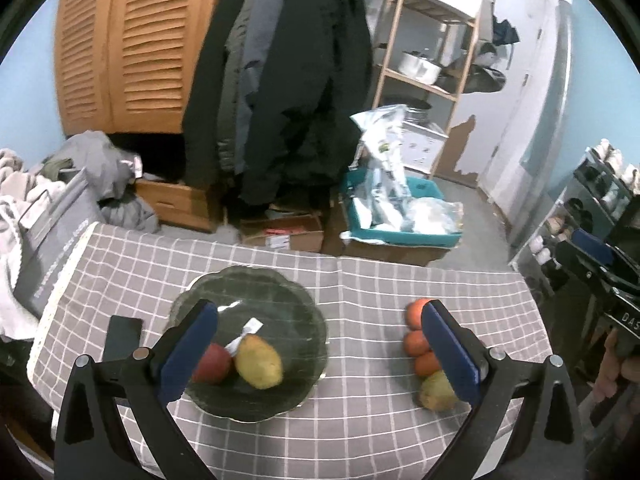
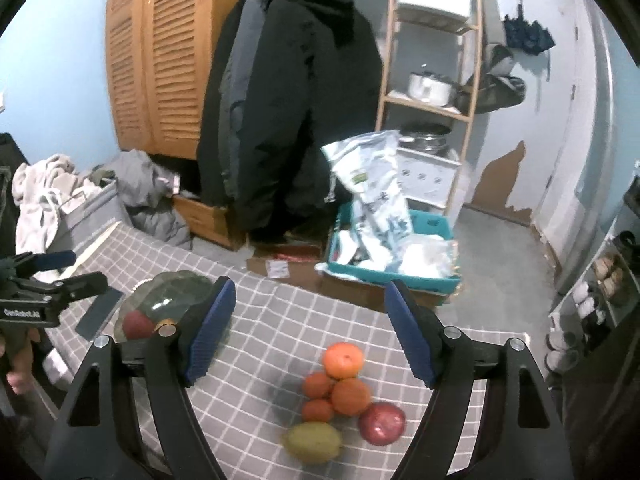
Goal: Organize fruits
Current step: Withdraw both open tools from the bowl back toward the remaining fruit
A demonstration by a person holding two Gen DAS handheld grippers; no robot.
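Note:
A dark glass plate (image 1: 256, 280) sits on the grey checked tablecloth (image 1: 360, 432). On it lie a red apple (image 1: 212, 364) and a yellow-green pear (image 1: 259, 362) with a white label. My left gripper (image 1: 320, 312) hangs above the plate's right edge, open and empty. To the right, loose on the cloth, are several oranges (image 2: 344, 360), another red apple (image 2: 382, 424) and a second yellow-green pear (image 2: 314, 442). My right gripper (image 2: 310, 292) hovers over this pile, open, nothing between its blue pads (image 2: 212, 320). The plate (image 2: 168, 292) is partly hidden by its left finger.
A dark flat phone (image 1: 122, 338) lies left of the plate. The table's far edge (image 1: 360, 258) drops to a floor with a teal bin (image 1: 400, 216) and cardboard boxes. Coats, a wooden wardrobe and a shelf rack stand behind. A shoe rack (image 1: 592, 208) is at right.

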